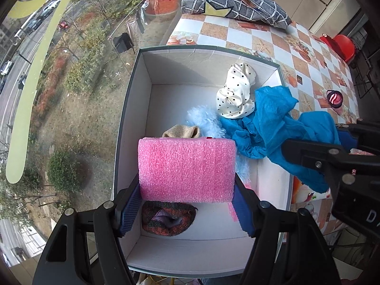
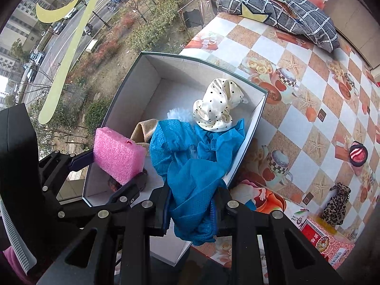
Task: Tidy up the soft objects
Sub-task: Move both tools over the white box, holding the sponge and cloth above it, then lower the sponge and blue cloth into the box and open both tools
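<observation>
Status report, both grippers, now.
Left gripper shut on pink foam over box. Right gripper shut on blue cloth, draped across box rim. Nothing blocking.

There was one open box (image 1: 133, 95), one pink foam block (image 1: 186, 169), one blue cloth (image 1: 273, 123), one polka-dot cloth (image 1: 236, 95), and one checked cushion (image 1: 235, 4).

Pink foam block (image 1: 186, 169) and crumpled blue cloth (image 2: 192, 166) above the white box (image 1: 142, 90), polka-dot cloth (image 1: 235, 95) inside.
</observation>
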Demonstrator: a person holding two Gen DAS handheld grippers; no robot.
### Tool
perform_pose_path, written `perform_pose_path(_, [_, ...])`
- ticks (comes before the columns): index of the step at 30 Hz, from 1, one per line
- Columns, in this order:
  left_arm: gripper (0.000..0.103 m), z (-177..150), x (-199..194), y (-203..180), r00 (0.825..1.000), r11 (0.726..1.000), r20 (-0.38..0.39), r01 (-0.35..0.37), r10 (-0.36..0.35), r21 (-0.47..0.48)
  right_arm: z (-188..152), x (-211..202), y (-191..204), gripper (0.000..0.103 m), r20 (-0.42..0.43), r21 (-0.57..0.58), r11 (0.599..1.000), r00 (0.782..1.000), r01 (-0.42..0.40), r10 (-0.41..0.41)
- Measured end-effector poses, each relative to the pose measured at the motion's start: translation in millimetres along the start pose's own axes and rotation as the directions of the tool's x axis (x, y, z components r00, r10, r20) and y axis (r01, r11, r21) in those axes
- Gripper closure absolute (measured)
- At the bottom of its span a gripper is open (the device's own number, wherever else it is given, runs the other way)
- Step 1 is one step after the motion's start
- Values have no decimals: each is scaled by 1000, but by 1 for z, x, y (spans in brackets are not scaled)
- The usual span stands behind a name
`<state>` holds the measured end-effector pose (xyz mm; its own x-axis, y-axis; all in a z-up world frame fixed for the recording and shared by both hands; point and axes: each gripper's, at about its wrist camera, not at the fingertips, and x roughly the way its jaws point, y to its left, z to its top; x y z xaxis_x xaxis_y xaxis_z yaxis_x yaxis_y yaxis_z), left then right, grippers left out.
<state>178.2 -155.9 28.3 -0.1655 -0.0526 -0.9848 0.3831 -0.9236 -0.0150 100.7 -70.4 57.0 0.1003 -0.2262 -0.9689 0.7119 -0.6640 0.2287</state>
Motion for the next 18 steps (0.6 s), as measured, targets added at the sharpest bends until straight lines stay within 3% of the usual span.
perform_pose_path(18, [30,3,9,-2,1000,1000,-27,0,0,1,4,5,-3,78,-11,15,1000,1000,4,-4])
